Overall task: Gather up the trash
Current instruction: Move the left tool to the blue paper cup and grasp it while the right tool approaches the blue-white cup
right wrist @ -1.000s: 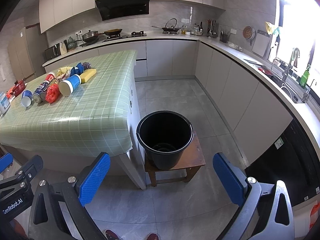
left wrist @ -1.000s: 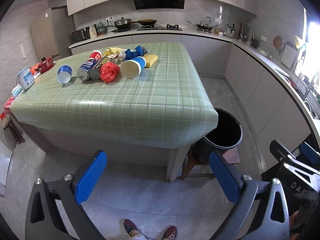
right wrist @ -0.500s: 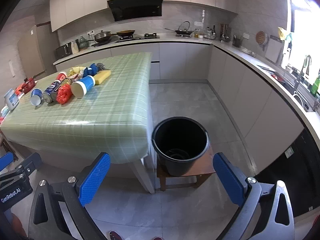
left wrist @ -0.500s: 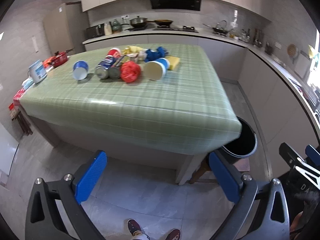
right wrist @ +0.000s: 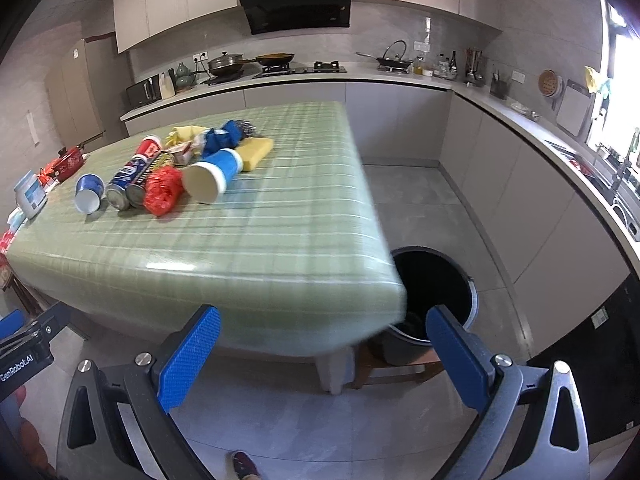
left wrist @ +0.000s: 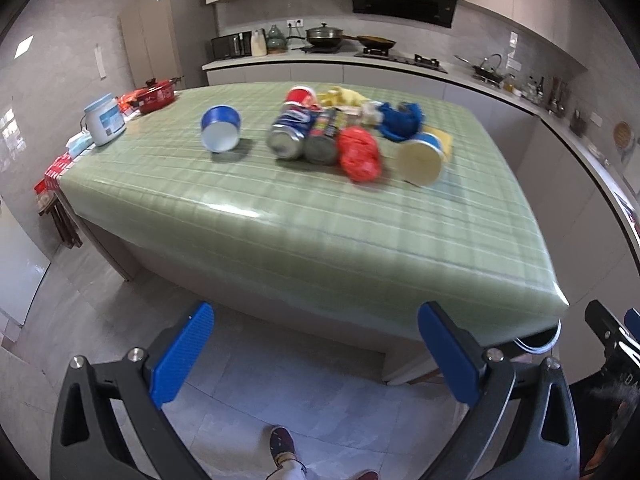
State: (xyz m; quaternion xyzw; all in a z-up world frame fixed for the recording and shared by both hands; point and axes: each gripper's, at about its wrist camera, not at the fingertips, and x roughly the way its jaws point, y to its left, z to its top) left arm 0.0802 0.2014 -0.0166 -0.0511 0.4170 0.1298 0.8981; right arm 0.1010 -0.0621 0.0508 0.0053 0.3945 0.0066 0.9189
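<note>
Both wrist views at one moment, with the green checked-cloth table as landmark. The left gripper and the right gripper each hung off the table's near edge, over grey tiled floor, blue-padded fingers spread wide apart and holding nothing. The trash lay clustered on the far half of the tabletop, well apart from both grippers: a small blue paper cup on its side, farthest toward the table's left side; two drink cans lying side by side; a crumpled red plastic bag touching the right-hand can; a large blue-and-cream paper cup on its side; a yellow sponge block; a blue crumpled cloth; and a red-and-white cup nearest the far edge. The near half of the cloth was bare from the cluster to the rounded near edge. A black round bucket stood on a low wooden stool just beside the table's near right corner, its rim partly hidden under the cloth's overhang. Open floor ran between the table's right edge and the grey counter cabinets.
</note>
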